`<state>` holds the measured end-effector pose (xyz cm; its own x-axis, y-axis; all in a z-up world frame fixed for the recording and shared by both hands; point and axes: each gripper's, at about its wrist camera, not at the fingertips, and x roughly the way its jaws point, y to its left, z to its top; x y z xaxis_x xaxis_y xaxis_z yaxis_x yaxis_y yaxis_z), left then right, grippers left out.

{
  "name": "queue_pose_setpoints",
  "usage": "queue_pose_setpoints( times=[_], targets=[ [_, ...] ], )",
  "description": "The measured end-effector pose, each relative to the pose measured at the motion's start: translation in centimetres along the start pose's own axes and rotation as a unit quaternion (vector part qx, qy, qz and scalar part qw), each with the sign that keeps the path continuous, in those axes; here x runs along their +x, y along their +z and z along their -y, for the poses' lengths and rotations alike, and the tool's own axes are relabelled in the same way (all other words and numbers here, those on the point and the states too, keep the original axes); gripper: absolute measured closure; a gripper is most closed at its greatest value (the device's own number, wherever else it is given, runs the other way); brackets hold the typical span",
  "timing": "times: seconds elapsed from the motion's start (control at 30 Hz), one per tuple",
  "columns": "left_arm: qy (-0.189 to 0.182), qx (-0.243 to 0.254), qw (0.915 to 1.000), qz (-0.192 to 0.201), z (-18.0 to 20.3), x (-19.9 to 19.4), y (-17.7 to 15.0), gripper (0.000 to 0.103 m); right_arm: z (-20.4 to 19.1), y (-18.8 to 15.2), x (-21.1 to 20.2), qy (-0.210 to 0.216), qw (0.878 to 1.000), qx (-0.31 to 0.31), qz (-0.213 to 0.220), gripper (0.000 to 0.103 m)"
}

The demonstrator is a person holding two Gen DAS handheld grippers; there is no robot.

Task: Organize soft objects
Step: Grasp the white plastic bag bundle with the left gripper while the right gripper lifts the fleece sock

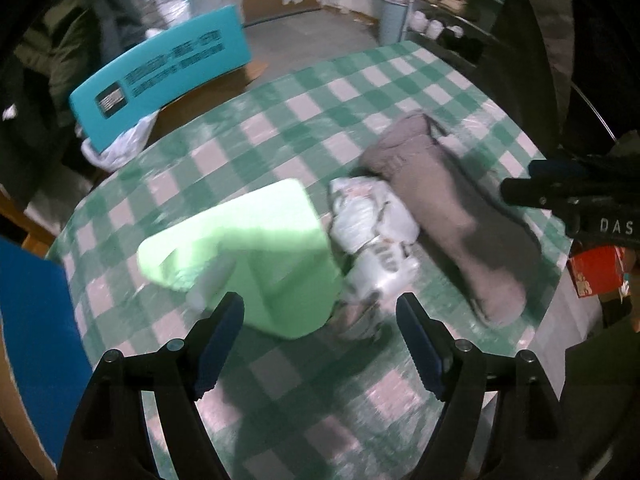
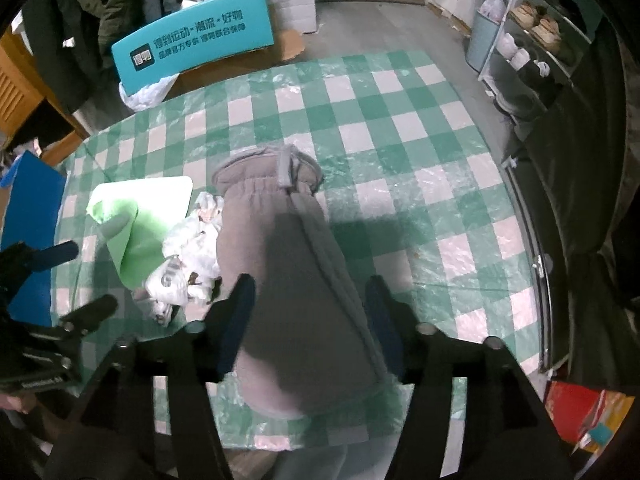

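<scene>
A grey fleece mitten (image 2: 288,264) lies lengthwise on the green-and-white checked table (image 2: 400,128), cuff pointing away. It also shows in the left wrist view (image 1: 452,216). My right gripper (image 2: 310,300) is open, its fingers on either side of the mitten's near end. A crumpled white plastic bag (image 1: 372,232) lies left of the mitten, also in the right wrist view (image 2: 192,256). A light green rolled sheet (image 1: 248,256) lies left of the bag, also in the right wrist view (image 2: 136,224). My left gripper (image 1: 320,320) is open, just in front of the green sheet and bag.
A teal sign board (image 2: 192,48) leans behind the table's far left edge over a white bag (image 2: 144,94). A blue panel (image 1: 36,340) stands at the left. Shoe shelves (image 2: 532,36) stand at the far right. A red box (image 2: 576,412) lies off the near right edge.
</scene>
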<state>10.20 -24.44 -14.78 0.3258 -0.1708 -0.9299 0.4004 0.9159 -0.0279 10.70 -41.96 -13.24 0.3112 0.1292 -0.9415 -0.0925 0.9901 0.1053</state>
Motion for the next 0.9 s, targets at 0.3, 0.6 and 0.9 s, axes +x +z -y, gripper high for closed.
queue_pose_setpoints(
  times=[0.3,0.6,0.9],
  targets=[
    [-0.025,0.019,0.9994,-0.011,2.4,2.6,0.0,0.023,-0.5,-0.3,1.8,0.006,1.0,-0.011,-0.027,0.04],
    [-0.037,-0.003,0.9988,-0.032,2.8,5.4,0.1,0.023,-0.1,-0.4,2.7,0.011,0.999,-0.006,-0.035,0.04],
    [-0.053,0.0,0.9981,-0.03,3.1,6.0,0.1,0.059,-0.1,-0.4,3.6,0.02,0.999,-0.009,-0.036,0.038]
  ],
)
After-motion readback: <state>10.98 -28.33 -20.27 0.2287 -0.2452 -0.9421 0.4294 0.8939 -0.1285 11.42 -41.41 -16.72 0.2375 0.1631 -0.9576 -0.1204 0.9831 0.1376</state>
